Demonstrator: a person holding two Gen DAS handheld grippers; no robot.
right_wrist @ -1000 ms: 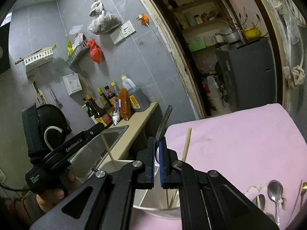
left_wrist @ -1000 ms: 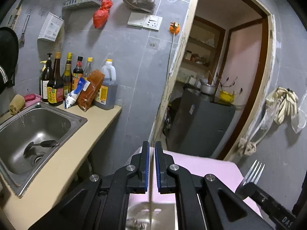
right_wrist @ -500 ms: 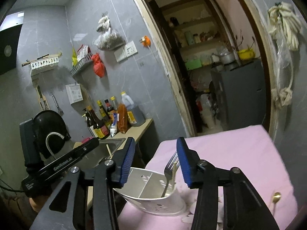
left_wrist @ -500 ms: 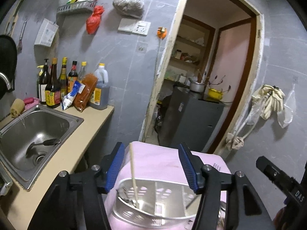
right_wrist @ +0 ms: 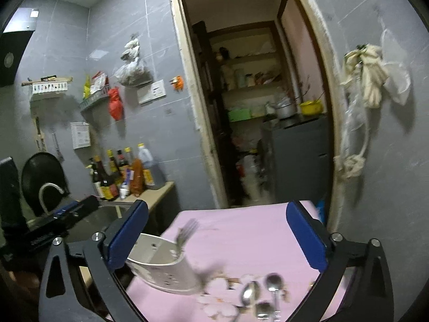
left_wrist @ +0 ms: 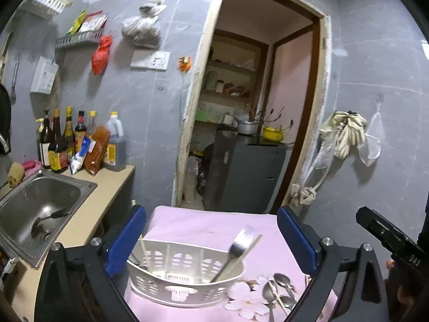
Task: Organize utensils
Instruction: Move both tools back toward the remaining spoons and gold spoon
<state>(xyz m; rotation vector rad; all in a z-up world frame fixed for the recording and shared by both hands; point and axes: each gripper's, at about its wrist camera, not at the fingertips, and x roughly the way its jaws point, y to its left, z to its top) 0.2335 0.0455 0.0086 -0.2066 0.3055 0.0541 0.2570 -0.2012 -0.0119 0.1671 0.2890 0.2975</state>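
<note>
A white perforated utensil basket (left_wrist: 185, 276) stands on the pink cloth (left_wrist: 203, 222). A fork (left_wrist: 238, 241) and a chopstick (left_wrist: 252, 245) lean in its right compartment; another chopstick (left_wrist: 144, 252) stands in its left. Several spoons (left_wrist: 278, 289) lie on the cloth to the basket's right. My left gripper (left_wrist: 211, 238) is open and empty above the basket. My right gripper (right_wrist: 214, 236) is open and empty; its view shows the basket (right_wrist: 161, 265), the fork (right_wrist: 185, 233) and the spoons (right_wrist: 262, 295). The right gripper's body (left_wrist: 391, 241) shows at the left view's right edge.
A steel sink (left_wrist: 34, 209) with a ladle in it sits left of the table. Sauce bottles (left_wrist: 69, 142) stand on the counter behind it. A doorway (left_wrist: 249, 134) with a grey cabinet lies beyond the table. Rags hang on the right wall (left_wrist: 346, 134).
Both grippers opened and pulled back. The left let go of a chopstick and the right let go of the fork; both now rest in the basket.
</note>
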